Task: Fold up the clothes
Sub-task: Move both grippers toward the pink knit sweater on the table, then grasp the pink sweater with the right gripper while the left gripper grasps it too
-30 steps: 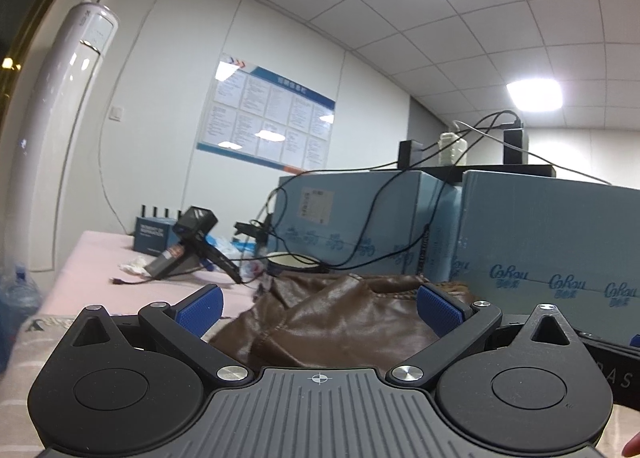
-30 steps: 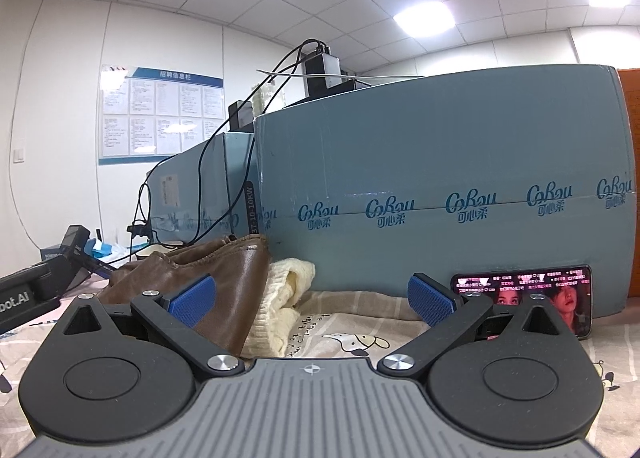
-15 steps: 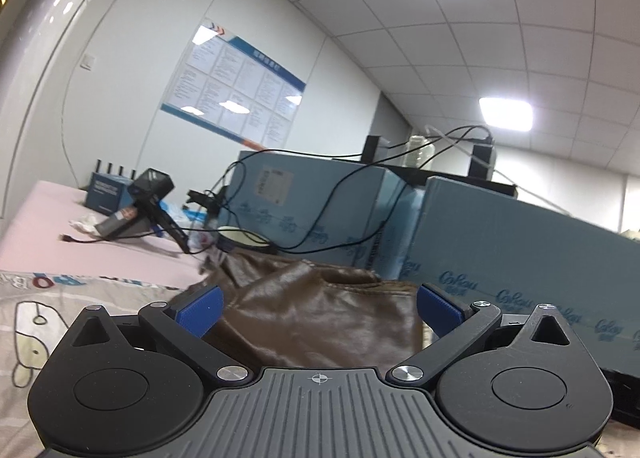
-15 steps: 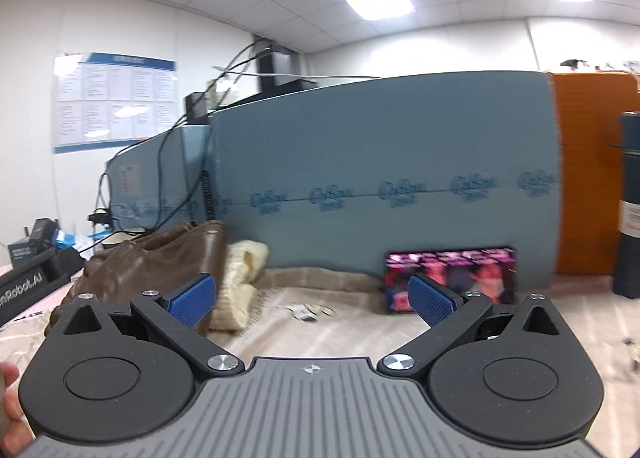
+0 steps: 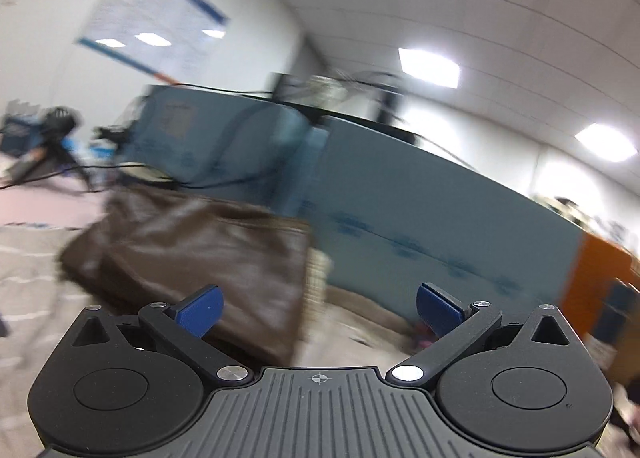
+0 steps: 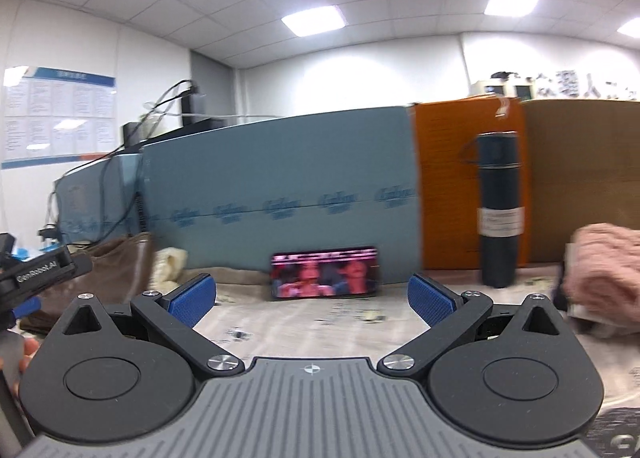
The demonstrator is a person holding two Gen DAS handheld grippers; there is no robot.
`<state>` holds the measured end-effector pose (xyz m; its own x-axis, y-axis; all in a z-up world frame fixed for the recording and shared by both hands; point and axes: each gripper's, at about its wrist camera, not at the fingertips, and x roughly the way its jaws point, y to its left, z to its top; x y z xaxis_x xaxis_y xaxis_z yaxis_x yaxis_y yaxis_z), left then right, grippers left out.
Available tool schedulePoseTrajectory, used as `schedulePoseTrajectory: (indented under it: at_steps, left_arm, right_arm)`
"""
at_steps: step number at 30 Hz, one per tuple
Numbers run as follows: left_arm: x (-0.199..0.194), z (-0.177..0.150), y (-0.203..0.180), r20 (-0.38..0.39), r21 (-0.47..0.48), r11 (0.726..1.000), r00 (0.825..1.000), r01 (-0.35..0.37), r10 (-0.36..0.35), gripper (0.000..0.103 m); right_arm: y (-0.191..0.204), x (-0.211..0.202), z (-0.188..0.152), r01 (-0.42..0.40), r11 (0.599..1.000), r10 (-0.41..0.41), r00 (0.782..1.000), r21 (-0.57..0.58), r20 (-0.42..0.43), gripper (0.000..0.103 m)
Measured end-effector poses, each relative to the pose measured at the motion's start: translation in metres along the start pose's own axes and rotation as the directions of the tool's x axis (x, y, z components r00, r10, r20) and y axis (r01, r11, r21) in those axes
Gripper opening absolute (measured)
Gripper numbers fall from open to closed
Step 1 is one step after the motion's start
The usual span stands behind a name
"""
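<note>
A folded brown leather garment (image 5: 200,246) lies on the patterned cloth, left of centre in the blurred left wrist view; a cream knit piece (image 5: 318,278) sits against its right side. My left gripper (image 5: 319,308) is open and empty, just in front of the brown garment. In the right wrist view the brown garment (image 6: 116,262) and cream knit (image 6: 170,264) are far left. A pink fuzzy garment (image 6: 600,278) lies at the far right. My right gripper (image 6: 311,298) is open and empty above the cloth. The left gripper's body (image 6: 38,276) shows at the left edge.
Tall blue cartons (image 6: 280,194) and an orange box (image 6: 448,186) wall off the back. A phone (image 6: 325,272) with a lit screen leans on the cartons. A dark flask (image 6: 498,210) stands at the right. Cables and small devices (image 5: 52,146) sit far left.
Both grippers have swung to the right. The brown garment has slid leftward in both views, and the flask, orange box and pink garment have come into the right wrist view. Both grippers stayed open.
</note>
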<state>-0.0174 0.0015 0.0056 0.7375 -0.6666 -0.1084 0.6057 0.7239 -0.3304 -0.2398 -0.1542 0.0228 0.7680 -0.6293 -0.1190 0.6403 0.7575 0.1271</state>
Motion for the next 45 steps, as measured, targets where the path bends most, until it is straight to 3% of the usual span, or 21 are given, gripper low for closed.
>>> schedulePoseTrajectory:
  at_steps: [4,6,10,17,20,25,29,33,35,38,39,41,42,44,45]
  left_arm:
    - [-0.007,-0.007,-0.034,-0.060,0.049,0.993,0.993,0.105,-0.102,0.103]
    - [-0.008,-0.011,-0.050,-0.098,0.046,0.983,0.980,0.179,-0.174,0.103]
    - [-0.004,-0.025,-0.080,-0.184,0.030,0.941,0.927,0.338,-0.327,0.103]
    - [0.005,-0.040,-0.134,-0.251,0.087,0.857,0.844,0.507,-0.474,0.103]
    - [0.011,-0.045,-0.156,-0.284,0.080,0.839,0.819,0.538,-0.499,0.103]
    - [0.024,-0.054,-0.188,-0.329,0.053,0.795,0.762,0.604,-0.557,0.103]
    - [0.040,-0.061,-0.214,-0.358,0.036,0.797,0.752,0.603,-0.553,0.103]
    - [0.064,-0.073,-0.230,-0.430,-0.111,0.777,0.675,0.620,-0.600,0.103]
    - [0.067,-0.083,-0.235,-0.439,-0.159,0.761,0.646,0.629,-0.625,0.103]
    - [0.066,-0.093,-0.244,-0.441,-0.158,0.741,0.624,0.653,-0.644,0.103]
    - [0.066,-0.097,-0.247,-0.442,-0.150,0.736,0.621,0.660,-0.647,0.103]
    - [0.068,-0.102,-0.255,-0.445,-0.140,0.730,0.617,0.669,-0.650,0.103]
    - [0.070,-0.104,-0.259,-0.450,-0.136,0.733,0.618,0.666,-0.645,0.103]
    - [0.072,-0.109,-0.267,-0.458,-0.129,0.738,0.620,0.663,-0.637,0.103]
    - [0.072,-0.111,-0.271,-0.455,-0.117,0.736,0.623,0.667,-0.636,0.103]
  right_arm:
    - [-0.028,-0.014,0.000,0.063,0.998,-0.063,0.998,0.016,0.013,0.103]
    - [-0.042,-0.018,-0.001,0.090,0.996,-0.090,0.996,0.024,0.013,0.103]
    - [-0.070,-0.028,-0.003,0.141,0.990,-0.141,0.990,0.024,0.014,0.103]
    - [-0.120,-0.032,-0.001,0.254,0.967,-0.254,0.967,0.000,0.015,0.103]
    - [-0.142,-0.030,0.001,0.303,0.953,-0.303,0.953,-0.018,0.014,0.103]
    - [-0.175,-0.018,0.001,0.376,0.923,-0.379,0.925,-0.082,-0.018,0.103]
    - [-0.197,-0.004,-0.001,0.405,0.906,-0.414,0.908,-0.120,-0.058,0.103]
    - [-0.215,0.017,0.003,0.405,0.905,-0.418,0.903,-0.126,-0.096,0.103]
    - [-0.221,0.030,0.005,0.407,0.906,-0.419,0.902,-0.119,-0.108,0.103]
    - [-0.229,0.046,0.002,0.388,0.918,-0.395,0.909,-0.076,-0.132,0.089]
    - [-0.232,0.047,0.001,0.384,0.922,-0.387,0.913,-0.051,-0.130,0.070]
    - [-0.237,0.035,0.006,0.393,0.920,-0.392,0.916,-0.008,-0.090,0.052]
    - [-0.240,0.029,0.008,0.396,0.918,-0.394,0.916,0.013,-0.071,0.039]
    - [-0.245,0.018,0.013,0.402,0.914,-0.400,0.916,0.057,-0.031,0.022]
    - [-0.248,0.012,0.015,0.403,0.912,-0.404,0.915,0.079,-0.011,0.021]
